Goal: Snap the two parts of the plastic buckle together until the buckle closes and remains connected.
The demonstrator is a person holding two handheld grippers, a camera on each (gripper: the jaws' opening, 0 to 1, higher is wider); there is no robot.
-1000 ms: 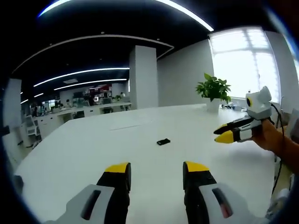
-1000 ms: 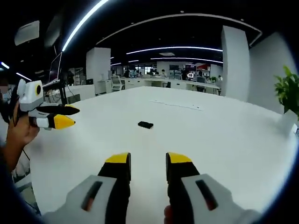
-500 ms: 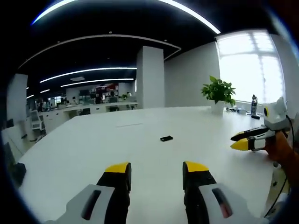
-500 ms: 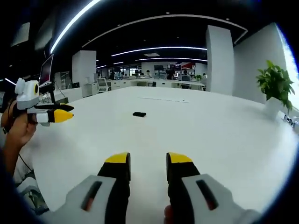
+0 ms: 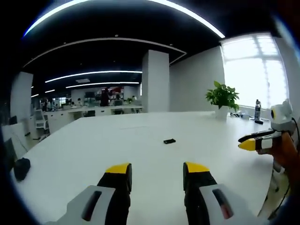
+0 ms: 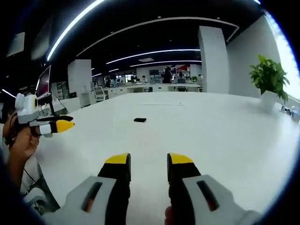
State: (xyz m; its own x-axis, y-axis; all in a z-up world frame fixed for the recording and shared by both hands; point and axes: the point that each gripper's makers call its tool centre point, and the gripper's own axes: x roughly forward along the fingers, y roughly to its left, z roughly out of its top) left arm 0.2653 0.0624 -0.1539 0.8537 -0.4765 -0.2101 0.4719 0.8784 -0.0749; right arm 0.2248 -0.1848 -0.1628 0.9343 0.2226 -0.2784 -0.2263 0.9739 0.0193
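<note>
A small black buckle (image 5: 169, 141) lies flat on the white table (image 5: 140, 140), far ahead of both grippers; the right gripper view shows the same buckle (image 6: 139, 120). Whether its two parts are joined is too small to tell. My left gripper (image 5: 157, 169) stands open at the near side of the table, nothing between its yellow-tipped jaws. My right gripper (image 6: 148, 161) is open too, also holding nothing. The right gripper (image 5: 253, 142) comes into the left gripper view from the right, held by a hand. The left gripper (image 6: 60, 124) appears at the left of the right gripper view.
A potted plant (image 5: 223, 97) stands at the table's far right corner, with a dark bottle (image 5: 258, 111) beyond it. A black object (image 5: 21, 168) sits off the table's left edge. Office desks and a white pillar (image 5: 155, 80) fill the background.
Both cameras have drawn back and lowered, so the buckle looks smaller and farther. Each gripper has slid outward in the other's view. The jaws stay open and the buckle has not moved.
</note>
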